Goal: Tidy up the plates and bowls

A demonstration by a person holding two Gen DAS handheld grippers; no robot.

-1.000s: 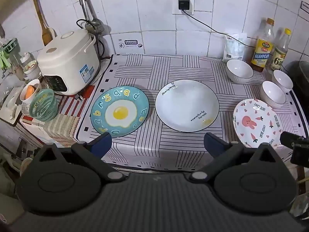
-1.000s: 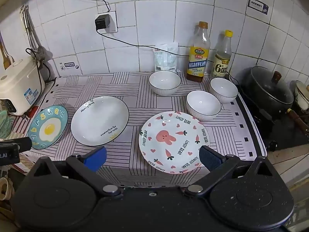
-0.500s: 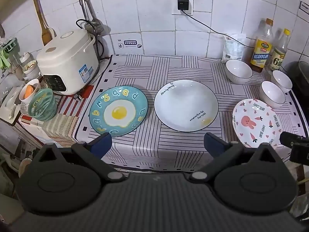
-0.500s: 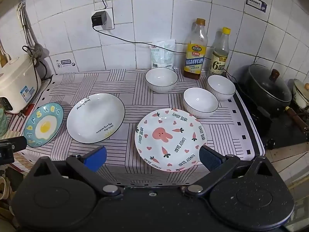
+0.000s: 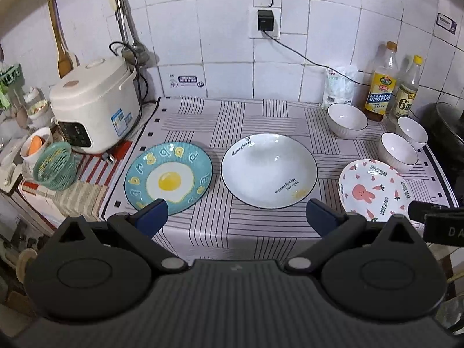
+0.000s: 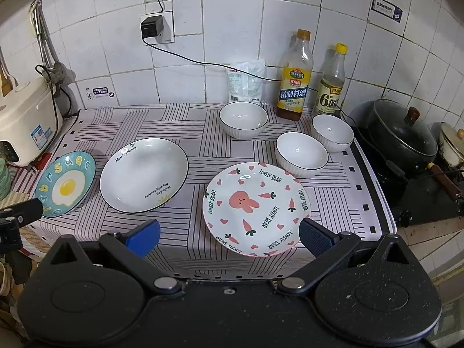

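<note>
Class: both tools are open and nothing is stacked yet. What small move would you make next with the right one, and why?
Probably ease the right tool forward and down onto the near rim of the bunny plate: it lies flat directly ahead, untouched, between the open fingers.

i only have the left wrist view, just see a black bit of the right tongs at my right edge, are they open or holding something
observer: Open and empty. The right tongs point at the white round plate with a pink rabbit, which lies ahead between their fingers, untouched.
operator: whats the dark thing past the bowls on my far right
observer: A black cooking pot with its lid on and a brown knob on top.
operator: anything beyond it
observer: A cream pot at the right edge of the right wrist view, partly cut off.
</note>
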